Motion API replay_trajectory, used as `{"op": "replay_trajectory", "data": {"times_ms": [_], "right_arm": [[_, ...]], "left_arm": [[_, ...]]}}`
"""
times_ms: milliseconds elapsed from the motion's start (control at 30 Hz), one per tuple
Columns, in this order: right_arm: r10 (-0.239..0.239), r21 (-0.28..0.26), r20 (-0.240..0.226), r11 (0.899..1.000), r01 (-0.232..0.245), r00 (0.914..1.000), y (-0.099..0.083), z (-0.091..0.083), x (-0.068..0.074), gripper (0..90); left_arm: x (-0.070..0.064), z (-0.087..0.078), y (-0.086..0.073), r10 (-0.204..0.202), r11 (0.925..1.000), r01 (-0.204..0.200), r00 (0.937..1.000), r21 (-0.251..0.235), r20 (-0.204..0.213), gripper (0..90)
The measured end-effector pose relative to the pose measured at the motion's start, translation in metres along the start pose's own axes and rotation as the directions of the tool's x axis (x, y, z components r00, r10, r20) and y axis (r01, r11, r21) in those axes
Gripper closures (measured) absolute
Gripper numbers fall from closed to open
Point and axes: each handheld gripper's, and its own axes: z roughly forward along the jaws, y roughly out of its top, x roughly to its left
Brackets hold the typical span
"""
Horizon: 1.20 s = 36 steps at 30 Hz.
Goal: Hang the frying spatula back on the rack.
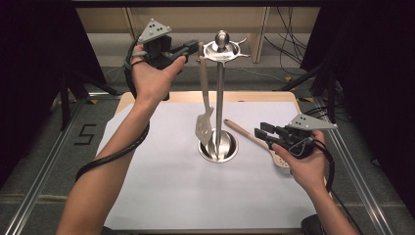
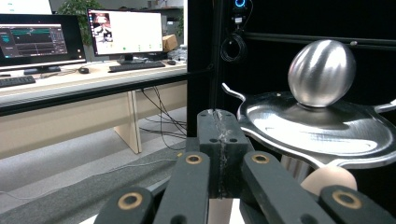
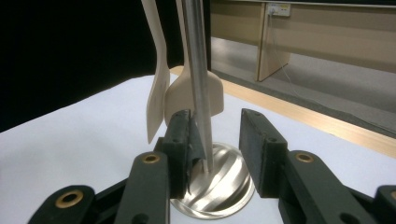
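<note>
While two spatulas (image 1: 204, 105) hang on one stand (image 1: 219, 98), one spoon (image 1: 254, 142) lies beside; left gripper (image 1: 192, 48) pressed together, right gripper (image 1: 261, 131) apart.

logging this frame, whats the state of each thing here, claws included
left claw: shut, empty, raised beside the rack top
right claw: open, empty, above the wooden spoon
slotted spatula: hanging from the rack
wooden spoon: lying flat on the table
utensil rack: upright

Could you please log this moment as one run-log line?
left gripper: shut, at rack top | slotted spatula: hanging | right gripper: open | wooden spoon: on table
</note>
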Motion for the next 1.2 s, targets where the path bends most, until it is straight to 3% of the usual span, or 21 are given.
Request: {"op": "replay_trajectory", "data": {"times_ms": [133, 233, 300, 333, 467, 567, 633, 667, 700, 767, 800, 833, 867, 933, 1067, 1133, 1200], "right_arm": [[-0.016, -0.021, 0.006, 1.0, 0.016, 0.9999, -0.001, 0.002, -0.002, 64.9], [-0.022, -0.001, -0.004, 1.0, 0.022, 0.9998, -0.001, 0.001, -0.004, 64.6], [-0.002, 0.011, 0.003, 1.0, 0.002, 1.0, -0.001, 0.001, -0.003, 64.3], [-0.016, 0.006, 0.0, 1.0, 0.016, 0.9999, -0.001, 0.001, -0.004, 64.1], [-0.021, 0.012, 0.001, 1.0, 0.021, 0.9998, -0.002, 0.001, -0.009, 63.9], [-0.001, 0.03, 0.026, 1.0, 0.0, 0.9997, -0.003, -0.001, -0.011, 63.7], [-0.014, 0.047, 0.032, 0.999, 0.013, 0.9994, -0.003, -0.002, -0.015, 63.6], [0.001, 0.046, 0.04, 0.999, -0.003, 0.9992, -0.003, -0.002, -0.015, 63.6], [-0.027, 0.031, 0.048, 0.999, 0.026, 0.9985, -0.003, 0.0, -0.018, 63.6], [-0.009, 0.06, 0.043, 0.998, 0.006, 0.999, -0.003, -0.002, -0.018, 63.6], [-0.038, 0.051, 0.033, 0.998, 0.036, 0.9987, -0.004, 0.0, -0.022, 63.6], [-0.011, 0.067, 0.05, 0.998, 0.007, 0.9987, -0.005, -0.001, -0.021, 63.7], [-0.014, 0.075, 0.053, 0.997, 0.01, 0.9985, -0.005, -0.001, -0.022, 63.8], [-0.035, 0.078, 0.064, 0.997, 0.03, 0.9973, -0.006, -0.001, -0.027, 63.8], [-0.051, 0.094, 0.093, 0.995, 0.042, 0.9944, -0.01, 0.0, -0.035, 63.9], [-0.015, 0.104, 0.108, 0.995, 0.003, 0.994, -0.012, 0.0, -0.037, 63.9], [-0.025, 0.131, 0.112, 0.991, 0.01, 0.9934, -0.012, -0.002, -0.041, 64.1]], "left_arm": [[0.0, 0.001, 0.0, 0.001, 1.0, -0.001, 1.0, 0.004, 0.0, 89.6], [0.001, 0.001, 0.001, -0.001, 1.0, 0.001, 1.0, 0.004, 0.004, 89.5], [0.002, -0.003, 0.0, -0.003, 1.0, 0.003, 0.9997, -0.006, 0.023, 89.5], [0.002, -0.005, -0.001, -0.006, 0.9999, 0.007, 0.9997, -0.016, 0.025, 89.5], [0.002, -0.024, -0.004, 0.014, 0.9993, -0.013, 0.9996, -0.035, 0.025, 87.5], [0.004, -0.039, -0.009, -0.002, 0.9989, 0.003, 0.9997, -0.047, 0.024, 83.0], [0.005, -0.05, -0.015, -0.001, 0.9988, 0.002, 0.9996, -0.05, 0.027, 79.2], [0.006, -0.055, -0.019, 0.007, 0.9989, -0.006, 0.9996, -0.046, 0.026, 76.9], [0.006, -0.06, -0.024, 0.007, 0.999, -0.006, 0.9997, -0.045, 0.025, 74.3], [0.008, -0.068, -0.035, 0.008, 0.9991, -0.008, 0.9998, -0.042, 0.019, 68.1], [0.008, -0.071, -0.042, 0.006, 0.9992, -0.006, 0.9999, -0.038, 0.013, 64.9], [0.01, -0.074, -0.049, 0.008, 0.9995, -0.008, 0.9999, -0.032, 0.007, 62.2], [0.011, -0.077, -0.057, 0.002, 0.9995, -0.002, 1.0, -0.032, 0.005, 59.9], [0.017, -0.08, -0.07, 0.011, 0.9995, -0.011, 0.9999, -0.029, -0.009, 56.3], [0.03, -0.08, -0.095, -0.019, 0.9998, 0.019, 0.9995, -0.002, -0.026, 51.5], [0.034, -0.08, -0.102, -0.025, 0.9996, 0.026, 0.9988, 0.012, -0.043, 49.9], [0.037, -0.079, -0.109, -0.03, 0.9991, 0.031, 0.9985, 0.028, -0.046, 48.9]]}}
